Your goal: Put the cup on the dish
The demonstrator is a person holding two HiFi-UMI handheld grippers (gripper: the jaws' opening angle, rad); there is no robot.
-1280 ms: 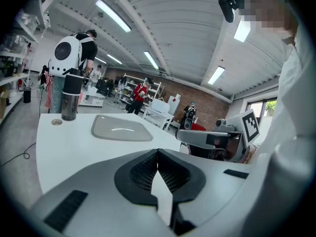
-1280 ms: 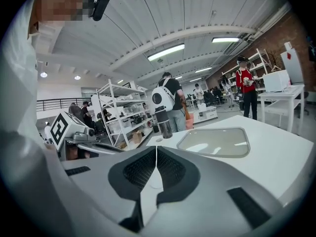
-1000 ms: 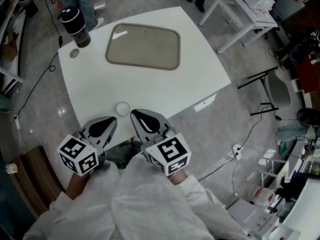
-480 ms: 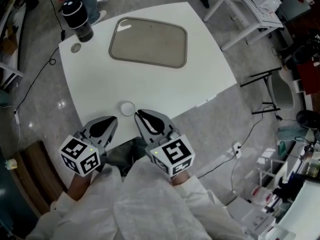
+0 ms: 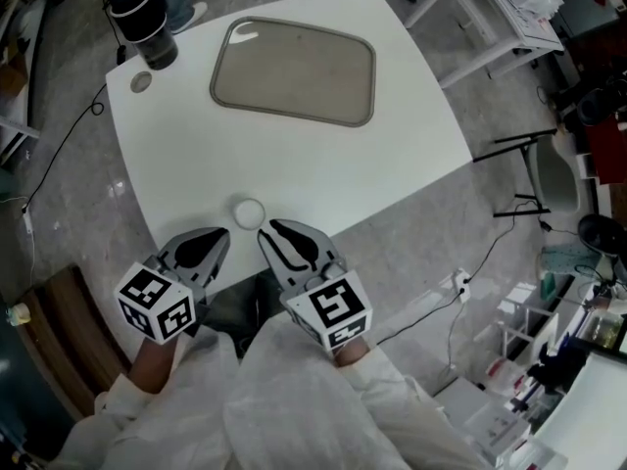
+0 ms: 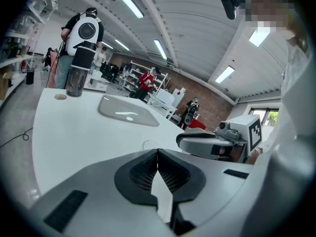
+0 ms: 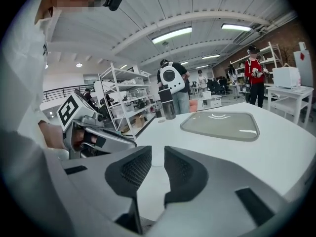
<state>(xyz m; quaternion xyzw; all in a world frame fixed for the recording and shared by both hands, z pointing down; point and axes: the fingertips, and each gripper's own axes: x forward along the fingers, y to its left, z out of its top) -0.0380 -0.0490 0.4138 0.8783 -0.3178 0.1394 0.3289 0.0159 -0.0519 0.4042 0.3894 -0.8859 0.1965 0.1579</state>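
A small white round cup [image 5: 248,211] sits near the table's near edge, just beyond both grippers. It shows as a faint ring [image 6: 148,144] in the left gripper view. The wide grey-beige dish [image 5: 294,59], a rounded tray, lies at the far side of the white table [image 5: 294,164]. My left gripper [image 5: 217,235] is shut and empty, low at the table edge left of the cup. My right gripper [image 5: 266,228] is beside the cup on its right. Its jaws have just been opening and stand slightly apart with nothing between them [image 7: 158,154].
A dark tumbler [image 5: 142,23] stands at the far left corner with a small round disc [image 5: 142,82] next to it. A white side table [image 5: 490,8] and floor cables lie to the right. People stand beyond the table [image 6: 84,33].
Both grippers have sunk a little at the near table edge. The right gripper's jaws, closed before, now show a narrow gap. The cup has not moved.
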